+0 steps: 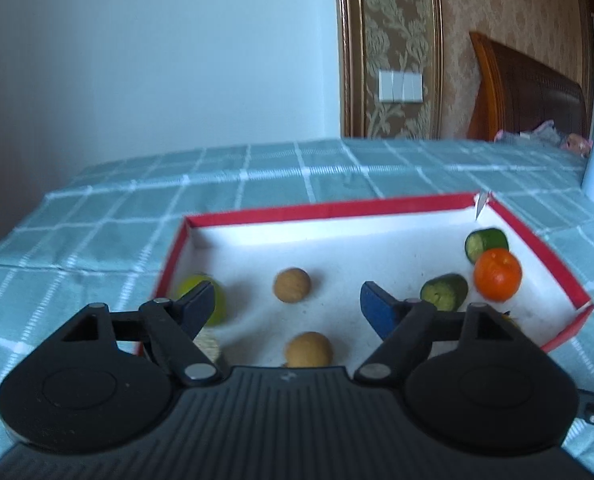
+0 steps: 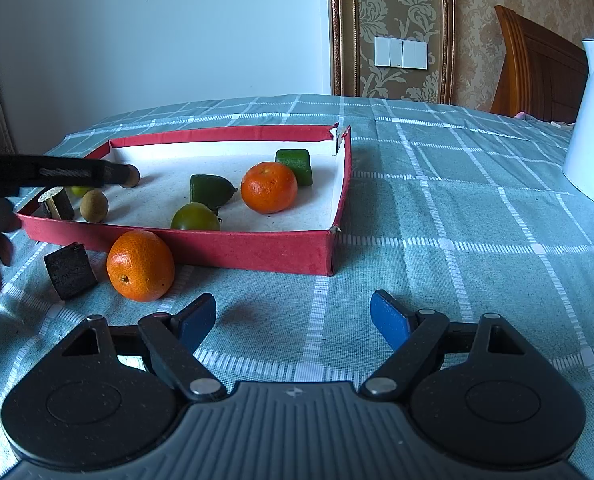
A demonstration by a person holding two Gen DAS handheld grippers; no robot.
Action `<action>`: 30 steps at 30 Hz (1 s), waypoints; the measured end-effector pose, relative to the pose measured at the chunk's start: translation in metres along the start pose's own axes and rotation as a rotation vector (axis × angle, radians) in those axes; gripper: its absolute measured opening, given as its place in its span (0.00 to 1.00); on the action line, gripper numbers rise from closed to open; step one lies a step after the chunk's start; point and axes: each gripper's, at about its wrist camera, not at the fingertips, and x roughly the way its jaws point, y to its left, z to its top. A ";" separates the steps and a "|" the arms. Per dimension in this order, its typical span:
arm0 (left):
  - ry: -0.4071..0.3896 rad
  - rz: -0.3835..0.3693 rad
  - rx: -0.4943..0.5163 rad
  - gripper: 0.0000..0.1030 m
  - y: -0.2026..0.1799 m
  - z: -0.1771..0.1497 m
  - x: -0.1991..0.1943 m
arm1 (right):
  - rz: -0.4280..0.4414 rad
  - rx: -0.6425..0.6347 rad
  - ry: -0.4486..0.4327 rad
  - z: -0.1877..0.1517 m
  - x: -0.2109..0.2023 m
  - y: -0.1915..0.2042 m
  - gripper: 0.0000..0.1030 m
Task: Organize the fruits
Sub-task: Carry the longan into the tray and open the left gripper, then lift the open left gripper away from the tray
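Fruit is mostly in the red tray: a mandarin, a green-yellow citrus, two dark green chunks and, two small brown round fruits and, a lime-coloured fruit at the left wall, plus a brown stub in the near-left corner. Left outside on the checked tablecloth: a second orange touching the tray's front wall and a dark block just beside it. Left gripper is over the tray, jaws spread, nothing between them; the two brown fruits lie loose under and ahead of it. Right gripper hovers over bare cloth, released, empty, near the outside orange. Risks, as judgement: round fruits on a flat floor roll if nudged by the left pads on the way out; the low wall won't stop a bouncing one. The outside orange sits tight against the wall, so a finger may jam on the tray and shove it. The white kettle stands well right, a knock hazard only on a wide swing.
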 end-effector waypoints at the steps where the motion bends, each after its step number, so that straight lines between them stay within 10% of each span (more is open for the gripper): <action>1: -0.014 0.001 -0.002 0.78 0.003 0.000 -0.008 | 0.000 0.000 0.000 0.000 0.000 0.000 0.82; 11: -0.011 0.007 -0.027 0.88 0.046 -0.036 -0.071 | -0.002 -0.004 0.002 0.000 0.000 0.001 0.83; 30: 0.145 -0.032 -0.122 0.93 0.082 -0.058 -0.037 | 0.108 -0.035 -0.052 -0.008 -0.019 0.026 0.83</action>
